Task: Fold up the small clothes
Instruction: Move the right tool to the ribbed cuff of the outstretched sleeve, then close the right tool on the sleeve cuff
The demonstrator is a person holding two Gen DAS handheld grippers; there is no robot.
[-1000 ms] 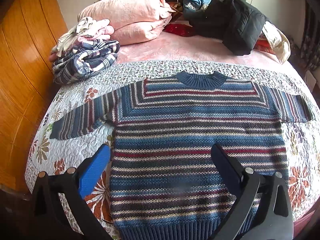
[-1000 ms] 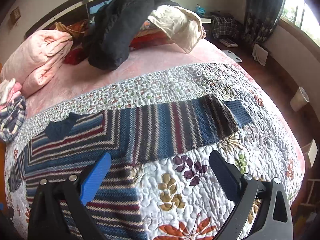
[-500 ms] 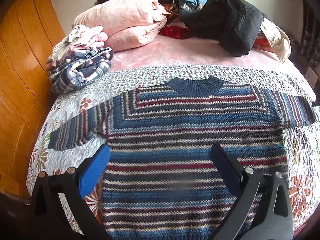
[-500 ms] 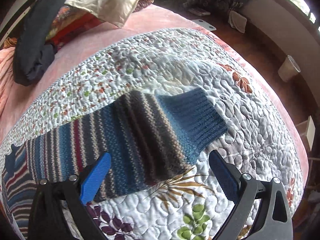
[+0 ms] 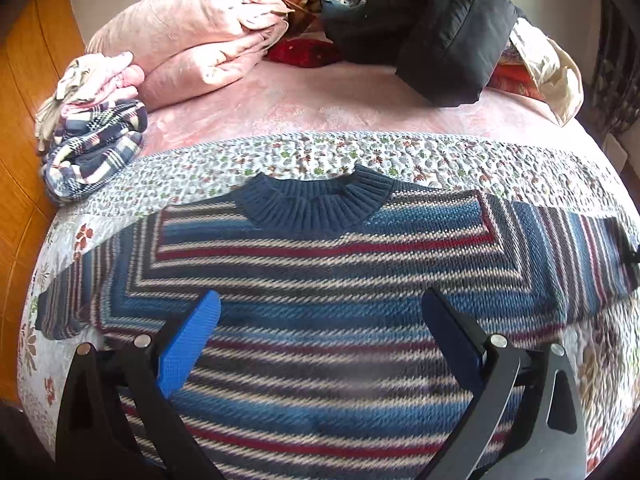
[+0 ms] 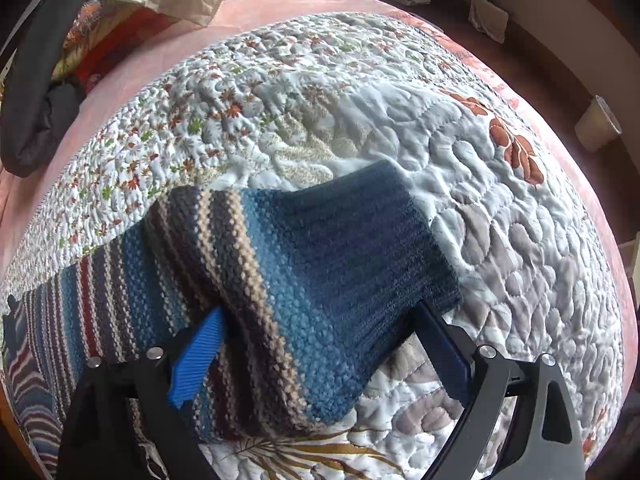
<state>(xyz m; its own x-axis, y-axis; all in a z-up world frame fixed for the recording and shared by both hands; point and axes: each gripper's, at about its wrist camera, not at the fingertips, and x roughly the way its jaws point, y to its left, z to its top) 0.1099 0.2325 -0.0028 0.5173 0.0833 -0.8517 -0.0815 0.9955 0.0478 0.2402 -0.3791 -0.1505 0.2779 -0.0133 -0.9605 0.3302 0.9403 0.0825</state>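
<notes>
A: With both sets of jaws spread wide, neither tool has hold of anything. Left gripper [image 5: 320,312] hangs over the chest of the striped sweater [image 5: 320,280], nothing between its fingers. Contact with the knit: can't tell.

B: Right one?

A: Right gripper [image 6: 320,320] straddles the sweater's sleeve cuff [image 6: 360,248], blue pad [image 6: 196,360] on one side, dark pad on the other. Jaws wide, not pinching. Sleeve end looks slightly humped between the fingers.

B: Where's the garment?

A: Flat, front up, on the floral quilt [image 5: 400,156], sleeves out to both sides, collar [image 5: 316,204] pointing at the headboard.

B: Beyond it?

A: Pink blanket [image 5: 320,104], then a plaid bundle [image 5: 96,148] at the left edge, pink folded bedding [image 5: 192,32], black jacket [image 5: 440,32] heaped near the headboard.
</notes>
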